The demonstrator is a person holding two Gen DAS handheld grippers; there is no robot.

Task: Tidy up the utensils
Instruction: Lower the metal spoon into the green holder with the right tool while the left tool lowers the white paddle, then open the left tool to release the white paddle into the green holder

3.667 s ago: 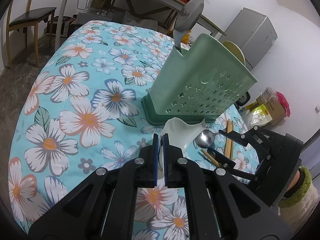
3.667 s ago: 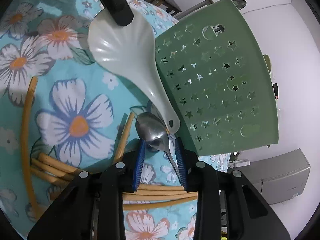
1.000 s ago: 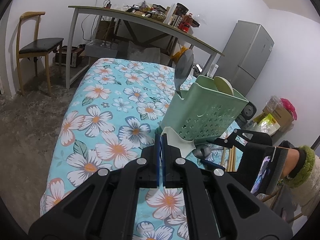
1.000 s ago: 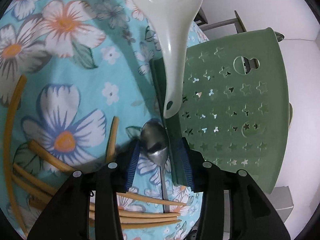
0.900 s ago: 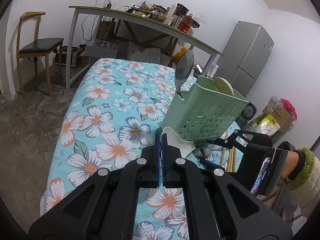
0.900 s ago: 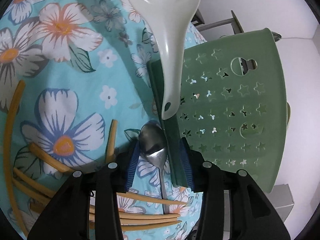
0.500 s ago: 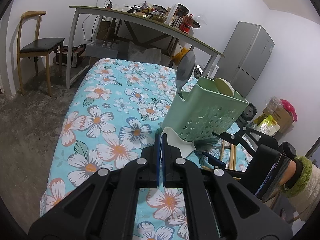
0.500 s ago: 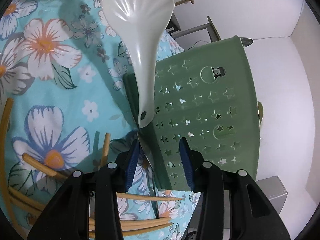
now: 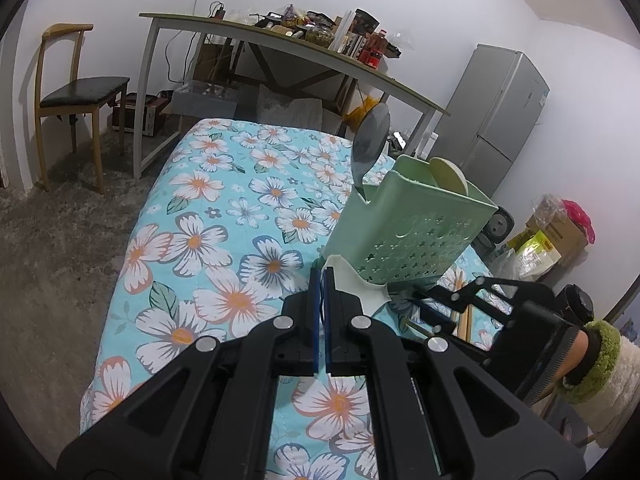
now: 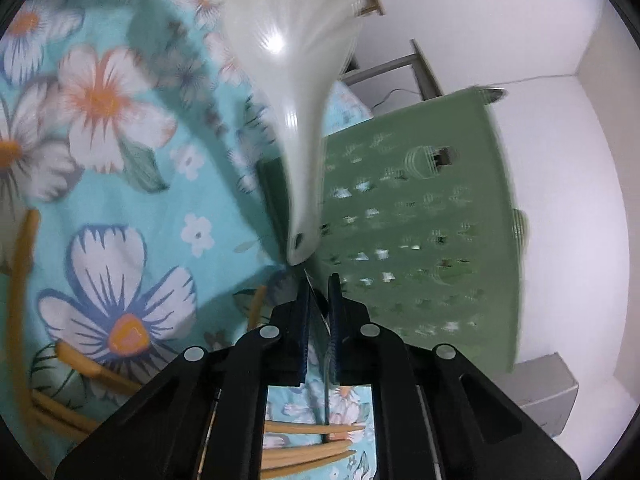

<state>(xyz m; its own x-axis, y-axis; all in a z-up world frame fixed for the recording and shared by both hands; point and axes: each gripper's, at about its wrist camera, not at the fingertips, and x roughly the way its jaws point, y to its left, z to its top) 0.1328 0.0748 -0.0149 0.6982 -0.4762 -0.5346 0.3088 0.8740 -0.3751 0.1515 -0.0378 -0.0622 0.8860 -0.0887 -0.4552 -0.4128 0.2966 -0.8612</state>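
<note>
My left gripper is shut on the broad end of a white shell-shaped spoon, held in the air in front of the green star-pierced utensil holder. In the right wrist view this white spoon hangs across the holder, handle tip towards me. My right gripper is low beside the holder's base, its jaws closing. A metal spoon stands on edge between its pads, its handle running back under the gripper. The right gripper also shows in the left wrist view.
A dark metal ladle and a beige spoon stand in the holder. Wooden chopsticks lie scattered on the floral cloth beneath and left of my right gripper. A desk, a chair and a fridge stand beyond the table.
The right gripper's jaws have gone from wide apart to nearly together around the metal spoon, which now stands on edge. That gripper has tilted a little. The left gripper and white spoon have kept still.
</note>
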